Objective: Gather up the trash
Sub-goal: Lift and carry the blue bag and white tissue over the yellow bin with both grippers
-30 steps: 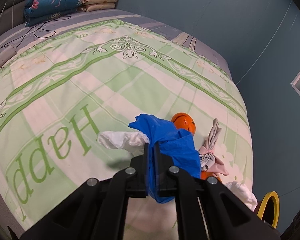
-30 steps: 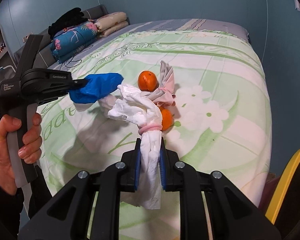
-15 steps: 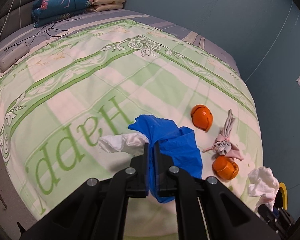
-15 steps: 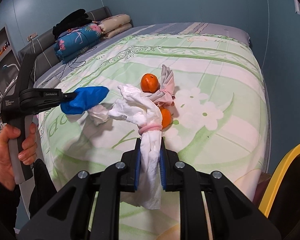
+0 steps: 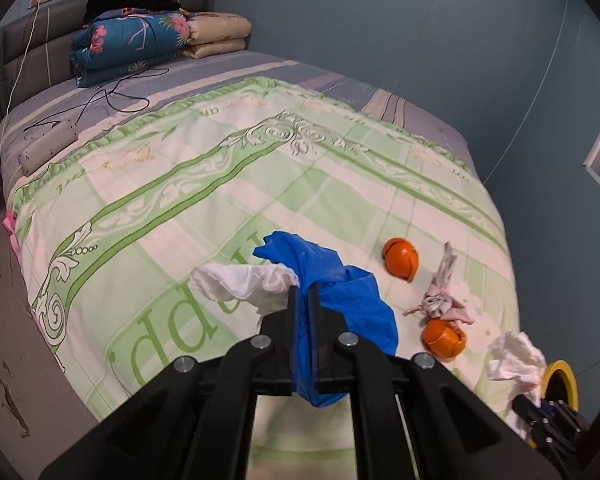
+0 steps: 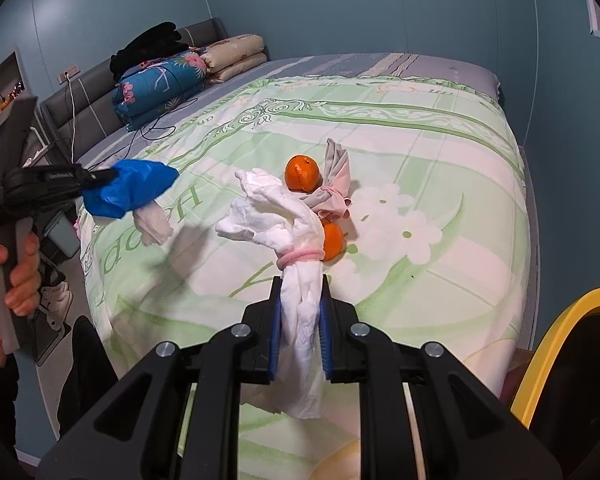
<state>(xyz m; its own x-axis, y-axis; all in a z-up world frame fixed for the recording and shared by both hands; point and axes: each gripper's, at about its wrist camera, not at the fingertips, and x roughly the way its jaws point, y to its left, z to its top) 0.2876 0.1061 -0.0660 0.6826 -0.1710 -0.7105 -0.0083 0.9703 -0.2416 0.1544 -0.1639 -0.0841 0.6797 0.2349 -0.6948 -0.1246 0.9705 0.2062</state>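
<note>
My left gripper (image 5: 304, 312) is shut on a blue plastic wad (image 5: 340, 300) with a white tissue (image 5: 244, 284) hanging from it, held above the bed's near edge; it shows in the right wrist view (image 6: 100, 178) at the left. My right gripper (image 6: 300, 312) is shut on a white tissue bundle (image 6: 284, 220) tied with a pink band, also visible in the left wrist view (image 5: 516, 356). On the green bedspread (image 5: 180, 184) lie two oranges (image 5: 400, 258) (image 5: 444, 338) and a grey-pink cloth scrap (image 5: 440, 300).
A yellow-rimmed bin (image 6: 560, 348) stands off the bed's corner at the lower right, also in the left wrist view (image 5: 560, 376). Folded quilts (image 5: 140, 40) and a power strip with cables (image 5: 48, 144) lie at the headboard end. Blue walls surround the bed.
Both grippers have pulled back and up from the bed with their loads. The left gripper has moved left, away from the oranges and cloth scrap. The bin rim shows more.
</note>
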